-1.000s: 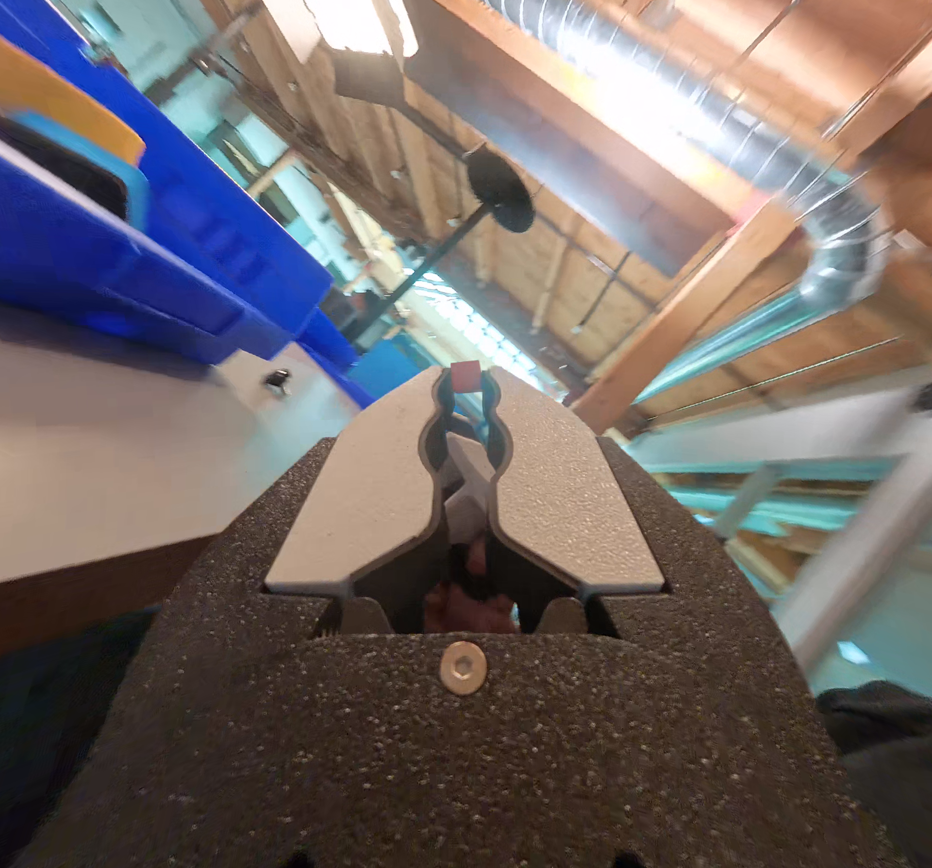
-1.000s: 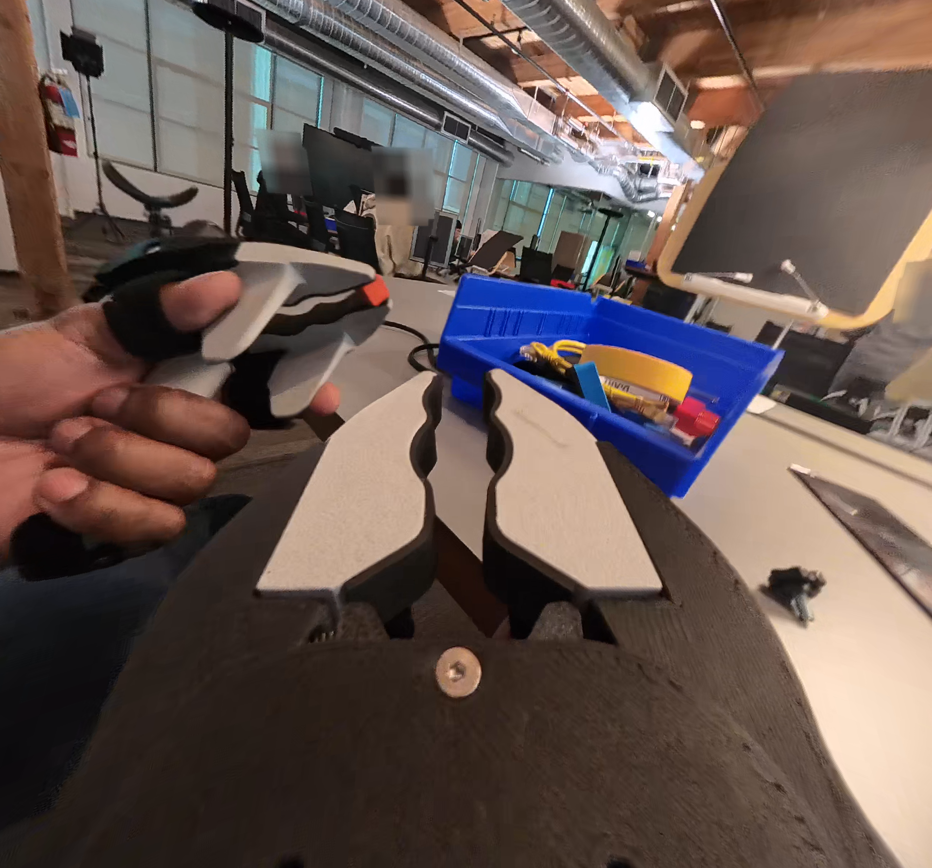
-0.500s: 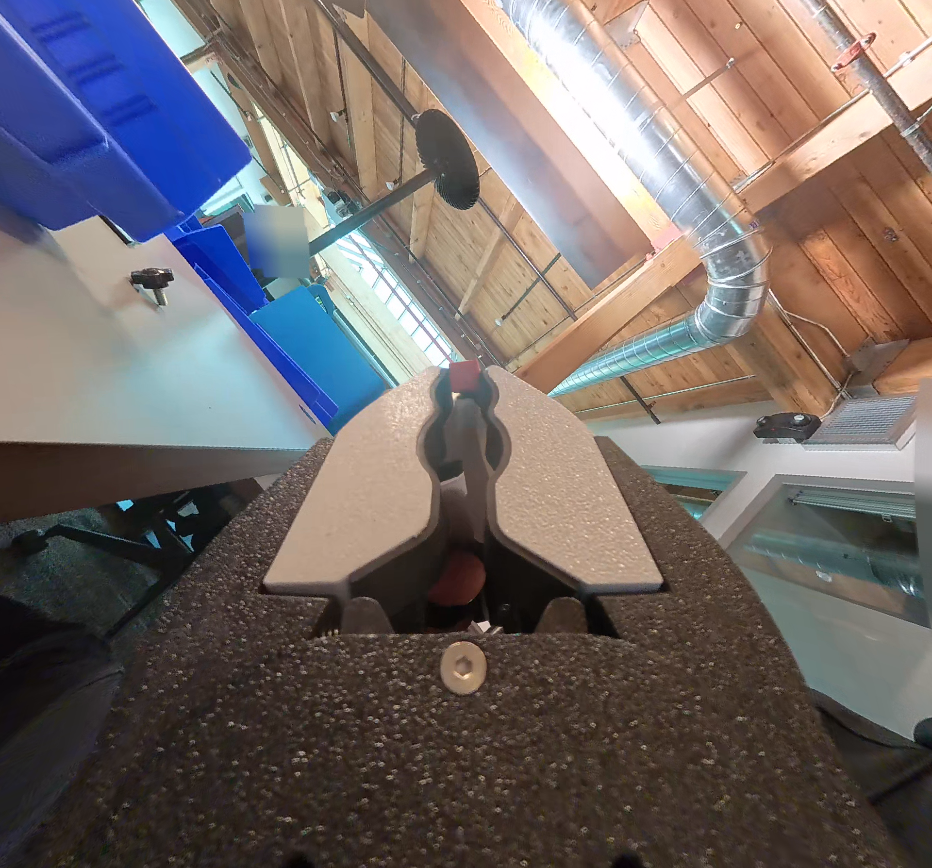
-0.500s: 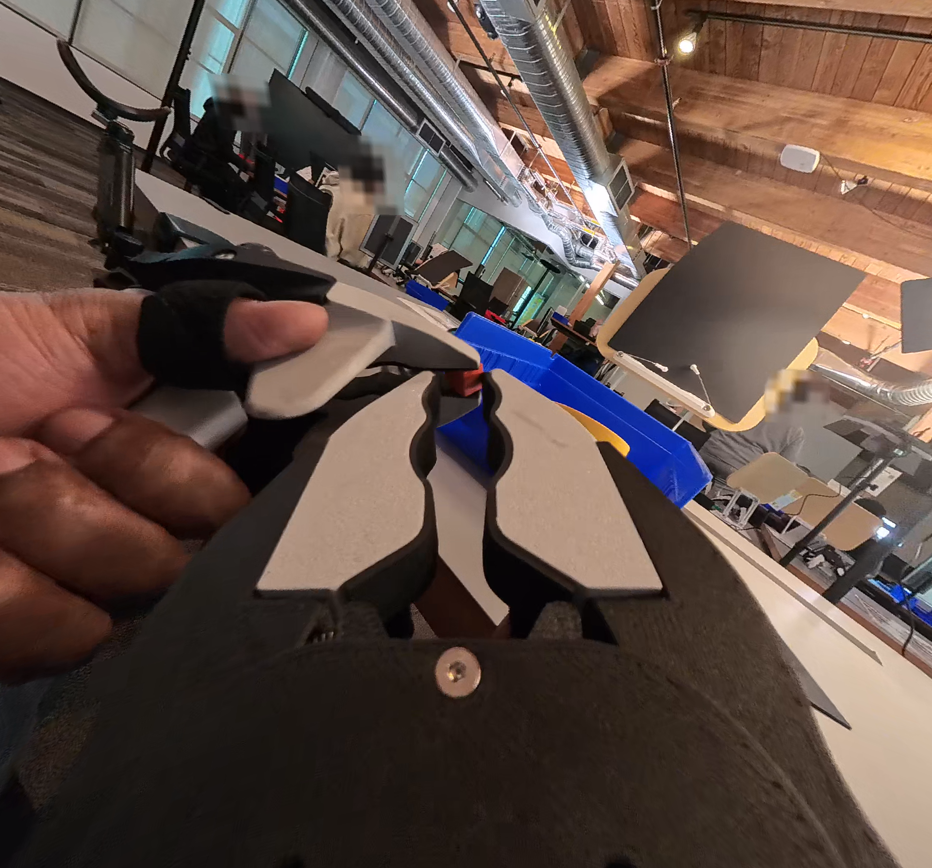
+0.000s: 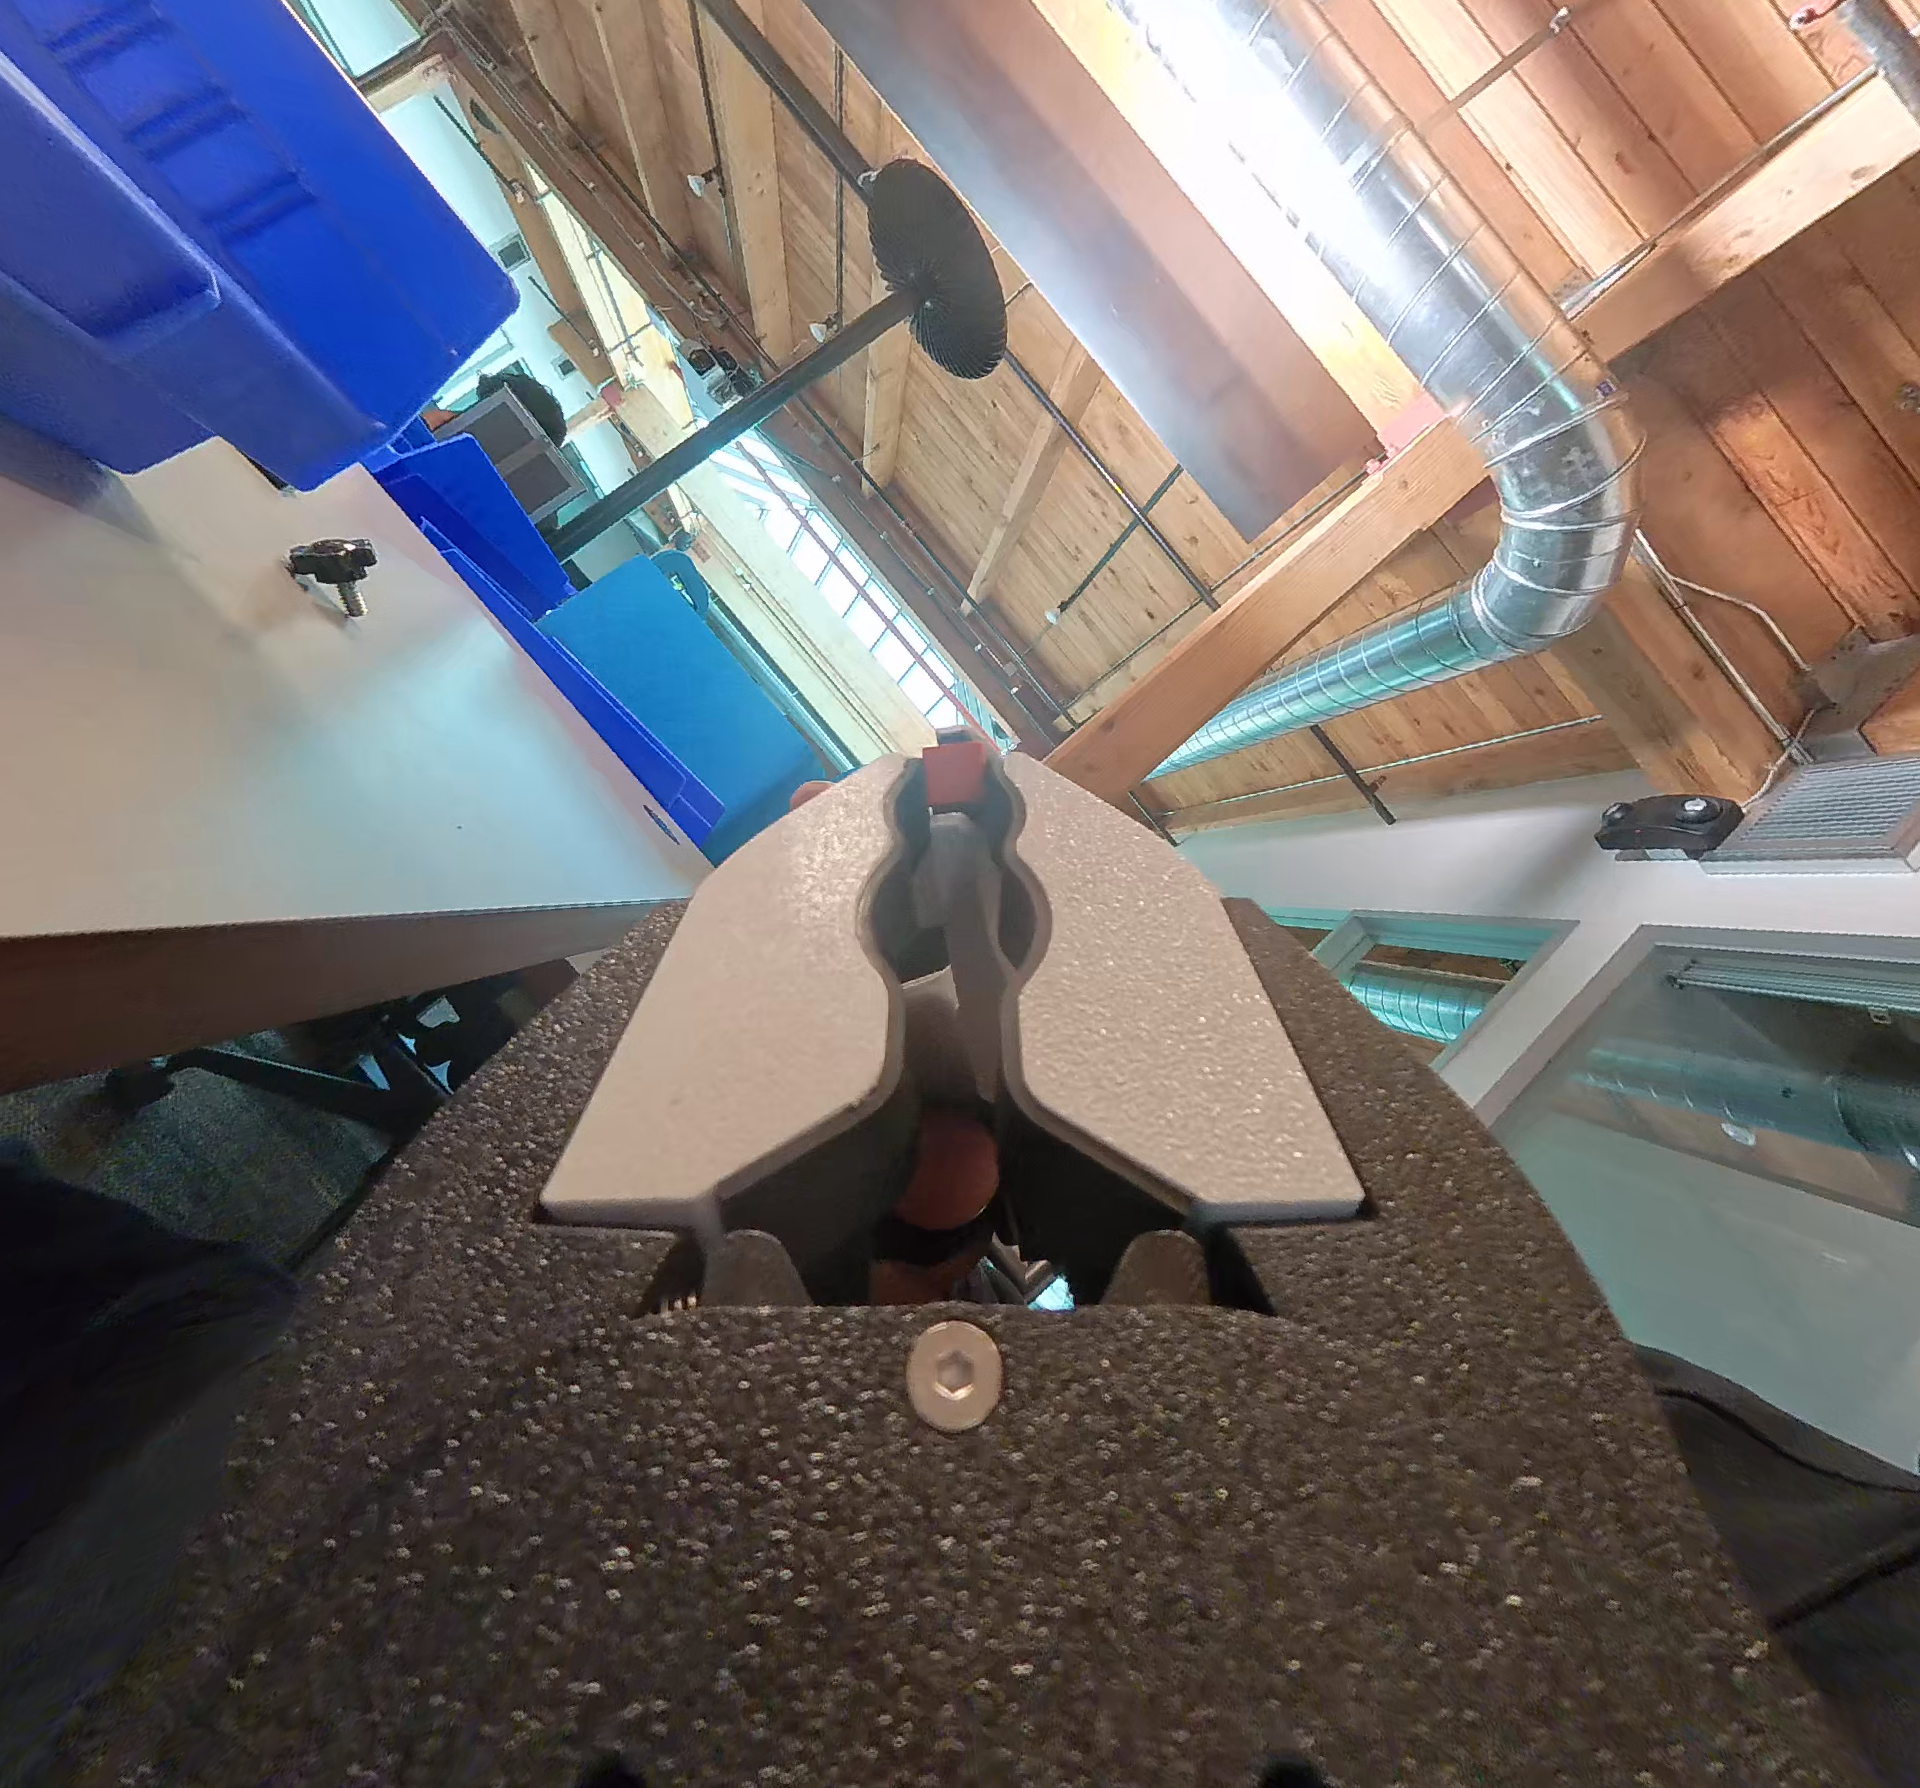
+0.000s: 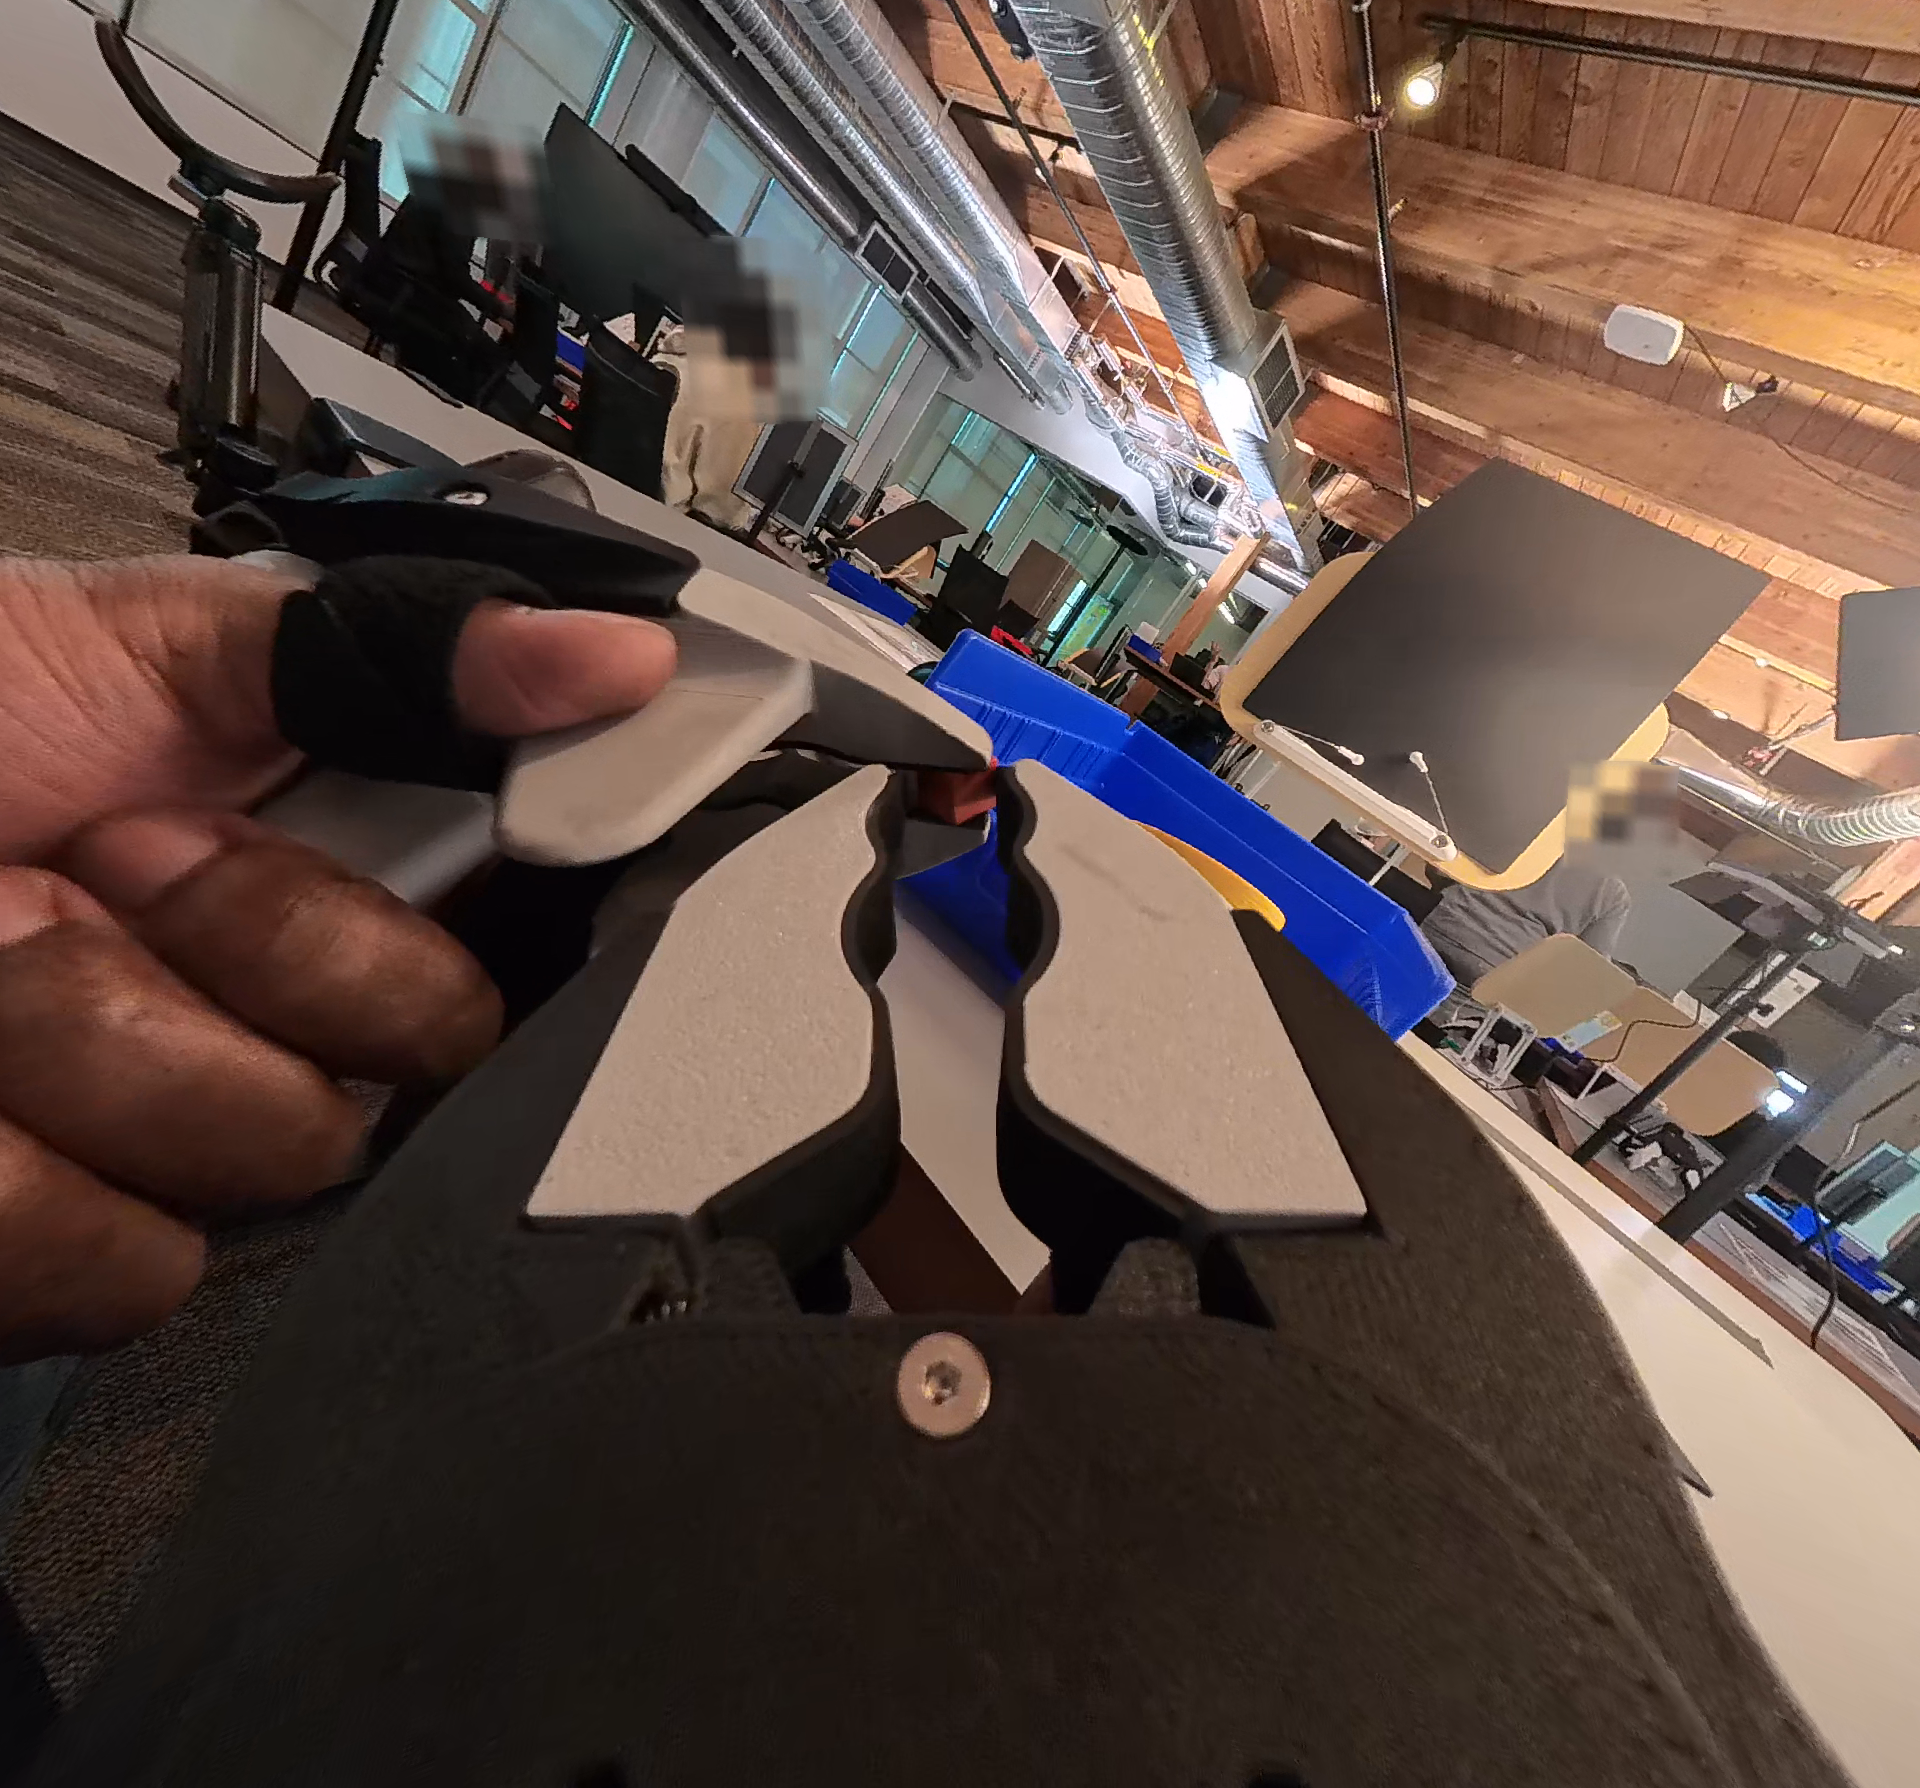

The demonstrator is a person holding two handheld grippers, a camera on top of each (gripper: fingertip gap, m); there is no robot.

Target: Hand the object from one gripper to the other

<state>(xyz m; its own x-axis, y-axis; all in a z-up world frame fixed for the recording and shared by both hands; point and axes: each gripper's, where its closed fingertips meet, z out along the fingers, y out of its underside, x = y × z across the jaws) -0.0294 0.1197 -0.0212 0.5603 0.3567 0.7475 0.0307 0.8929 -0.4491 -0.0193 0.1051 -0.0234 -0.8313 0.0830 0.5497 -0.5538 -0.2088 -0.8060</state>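
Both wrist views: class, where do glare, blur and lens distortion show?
Left wrist view: glare washes out the silver duct; table edge and beams bow, the red block stays sharp. Right wrist view: the near hand is soft, ceiling lamp flares.

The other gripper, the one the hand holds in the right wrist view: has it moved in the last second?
Yes. The left gripper has come rightward, toward the blue bin, carrying its red block between the right gripper fingers.
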